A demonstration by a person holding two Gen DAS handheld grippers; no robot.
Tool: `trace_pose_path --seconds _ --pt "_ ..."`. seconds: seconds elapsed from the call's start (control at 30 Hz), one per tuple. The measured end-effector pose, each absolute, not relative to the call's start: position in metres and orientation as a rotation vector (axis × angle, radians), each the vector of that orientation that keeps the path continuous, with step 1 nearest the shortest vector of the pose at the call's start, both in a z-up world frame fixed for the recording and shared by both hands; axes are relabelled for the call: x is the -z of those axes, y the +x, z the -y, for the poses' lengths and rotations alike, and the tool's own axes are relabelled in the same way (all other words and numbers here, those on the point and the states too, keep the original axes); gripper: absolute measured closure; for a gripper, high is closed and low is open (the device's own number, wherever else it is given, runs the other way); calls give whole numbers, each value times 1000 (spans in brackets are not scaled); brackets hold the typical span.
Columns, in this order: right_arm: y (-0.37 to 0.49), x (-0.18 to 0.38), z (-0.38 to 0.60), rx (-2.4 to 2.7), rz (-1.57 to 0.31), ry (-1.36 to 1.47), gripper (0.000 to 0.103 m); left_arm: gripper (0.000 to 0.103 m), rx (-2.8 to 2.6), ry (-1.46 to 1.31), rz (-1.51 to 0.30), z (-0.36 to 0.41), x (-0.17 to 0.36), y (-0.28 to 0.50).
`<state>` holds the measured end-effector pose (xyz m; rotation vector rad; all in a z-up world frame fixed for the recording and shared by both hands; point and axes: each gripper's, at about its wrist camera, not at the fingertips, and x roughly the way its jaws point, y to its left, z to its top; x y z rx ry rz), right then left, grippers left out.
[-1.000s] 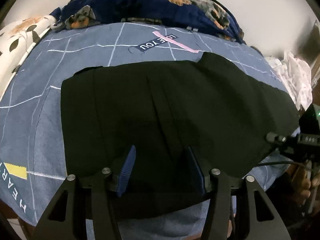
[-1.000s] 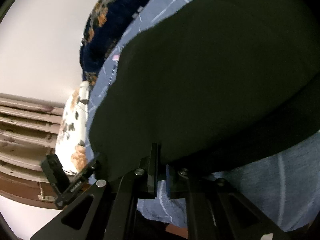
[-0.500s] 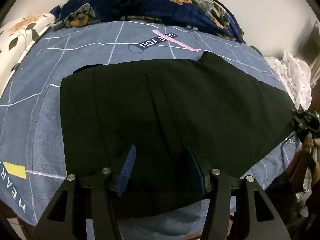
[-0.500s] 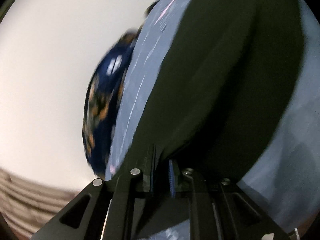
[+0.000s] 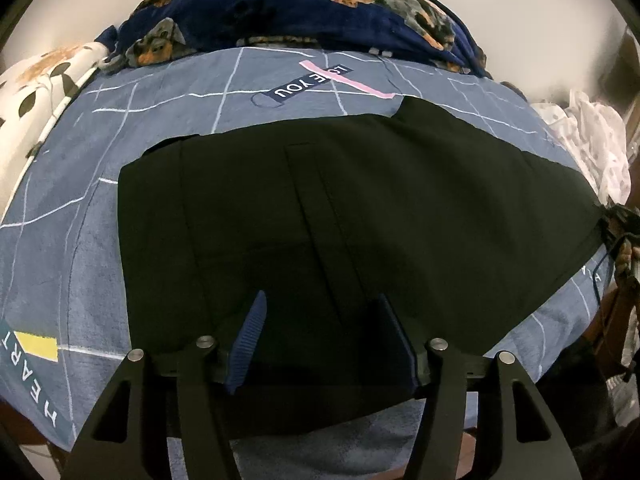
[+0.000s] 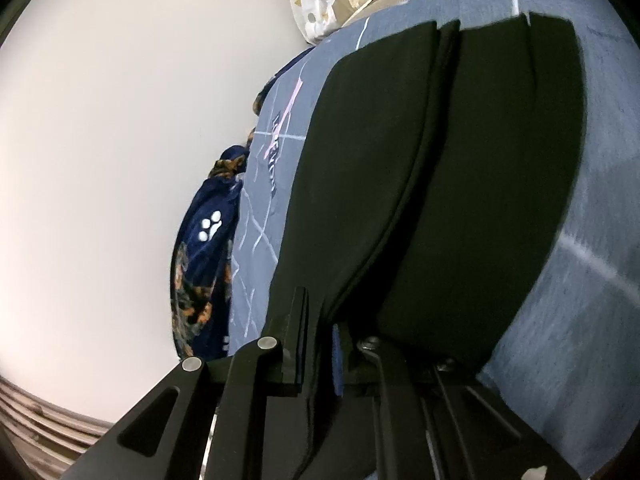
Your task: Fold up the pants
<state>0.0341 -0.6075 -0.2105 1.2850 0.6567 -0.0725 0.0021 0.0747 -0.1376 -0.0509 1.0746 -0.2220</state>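
Note:
Black pants (image 5: 340, 216) lie spread across a blue-grey bedsheet (image 5: 80, 208). My left gripper (image 5: 324, 320) is open, its blue-padded fingers hovering over the near edge of the pants, holding nothing. My right gripper (image 6: 320, 320) is shut on the pants (image 6: 440, 184), pinching a cloth edge between its fingers; the fabric lifts from the bed toward the fingers. In the left wrist view the right gripper (image 5: 616, 224) shows at the far right end of the pants.
A navy dog-print blanket (image 5: 304, 4) lies bunched at the far side of the bed. A white floral pillow (image 5: 36, 92) sits at the left, crumpled white clothing (image 5: 588, 140) at the right. A plain wall (image 6: 120, 120) is behind.
My right gripper has swung and rolled while holding the pants edge, pulling the right end outward and flatter. My left gripper has stayed still and open.

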Motion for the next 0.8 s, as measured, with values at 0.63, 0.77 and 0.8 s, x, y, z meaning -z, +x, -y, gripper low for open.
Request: trace_pose_path --seconds 0.63,0.77,0.8 --pt "-37 214 631 115 -656 1285 102 43 291 -90 -1090 -92 135 -2" --pt "-32 208 629 107 -647 1253 101 43 294 -48 -1080 -88 135 -3" --pt "-33 208 630 102 -640 1262 101 43 296 -47 -1076 -88 135 -4"
